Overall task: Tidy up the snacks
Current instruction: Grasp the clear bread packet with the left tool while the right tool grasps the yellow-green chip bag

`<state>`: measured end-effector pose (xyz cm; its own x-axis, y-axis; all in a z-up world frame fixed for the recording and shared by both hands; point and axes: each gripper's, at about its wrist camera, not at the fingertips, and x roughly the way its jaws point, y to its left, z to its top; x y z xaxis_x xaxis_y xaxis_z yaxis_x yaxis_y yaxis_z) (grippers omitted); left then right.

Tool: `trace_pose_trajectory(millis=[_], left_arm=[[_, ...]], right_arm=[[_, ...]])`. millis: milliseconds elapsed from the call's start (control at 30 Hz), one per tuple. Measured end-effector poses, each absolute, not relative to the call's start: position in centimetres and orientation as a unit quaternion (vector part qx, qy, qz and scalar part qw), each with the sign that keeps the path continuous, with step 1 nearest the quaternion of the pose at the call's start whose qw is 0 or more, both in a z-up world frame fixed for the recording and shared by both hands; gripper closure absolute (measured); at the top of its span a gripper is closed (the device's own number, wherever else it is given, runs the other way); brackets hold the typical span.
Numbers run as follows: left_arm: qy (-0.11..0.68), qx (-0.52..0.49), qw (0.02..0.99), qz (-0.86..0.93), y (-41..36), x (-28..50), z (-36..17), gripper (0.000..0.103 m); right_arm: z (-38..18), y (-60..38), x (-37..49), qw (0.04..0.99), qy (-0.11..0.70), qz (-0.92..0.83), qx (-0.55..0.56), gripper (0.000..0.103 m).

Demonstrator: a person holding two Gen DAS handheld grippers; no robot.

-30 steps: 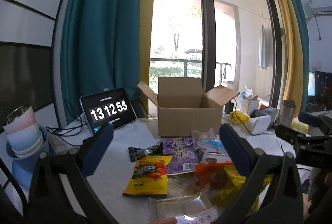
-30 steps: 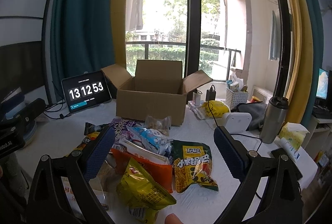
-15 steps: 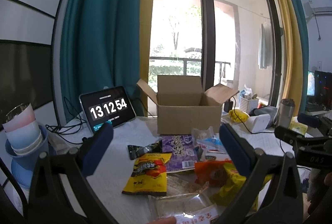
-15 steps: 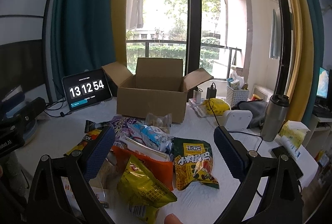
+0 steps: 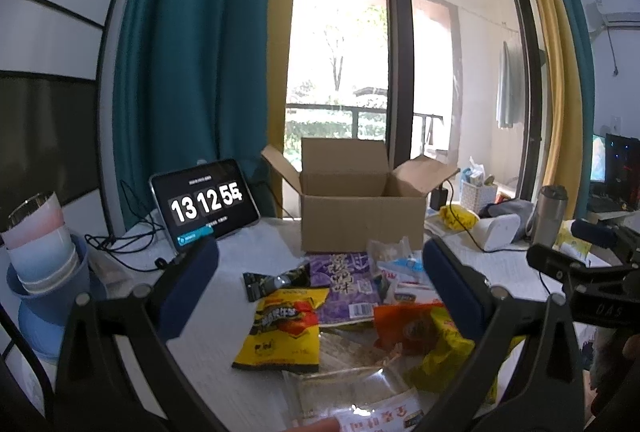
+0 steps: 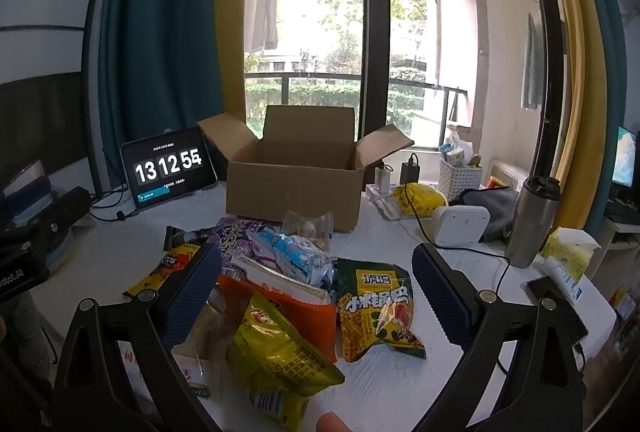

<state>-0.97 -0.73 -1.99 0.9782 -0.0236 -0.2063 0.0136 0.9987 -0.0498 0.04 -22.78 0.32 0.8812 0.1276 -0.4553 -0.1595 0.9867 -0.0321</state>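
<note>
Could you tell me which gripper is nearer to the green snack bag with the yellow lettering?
Right. The right gripper hovers open just before the green snack bag, which lies between its fingers in view. The left gripper is farther left, over the yellow and red packet.

A tablet (image 6: 170, 168) showing 13 12 54 leans at the table's (image 6: 400, 244) far left, cables trailing beside it; stacked cups (image 5: 38, 244) stand at the left edge; a steel tumbler (image 6: 534, 220), white device (image 6: 460, 224), white basket (image 6: 460, 178) and phone (image 6: 556, 304) sit on the right; teal curtains (image 6: 160, 44) frame the window.
</note>
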Motion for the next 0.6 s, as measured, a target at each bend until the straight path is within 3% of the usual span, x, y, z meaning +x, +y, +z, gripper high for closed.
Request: trace_pose_trajectory(millis=[600], left_arm=[[0.301, -0.065, 0.950, -0.047, 0.2, 2.5, -12.1, 0.000]], right_arm=[[-6.3, -22.6, 0.2, 0.941, 0.324, 0.092, -0.033, 0.005]])
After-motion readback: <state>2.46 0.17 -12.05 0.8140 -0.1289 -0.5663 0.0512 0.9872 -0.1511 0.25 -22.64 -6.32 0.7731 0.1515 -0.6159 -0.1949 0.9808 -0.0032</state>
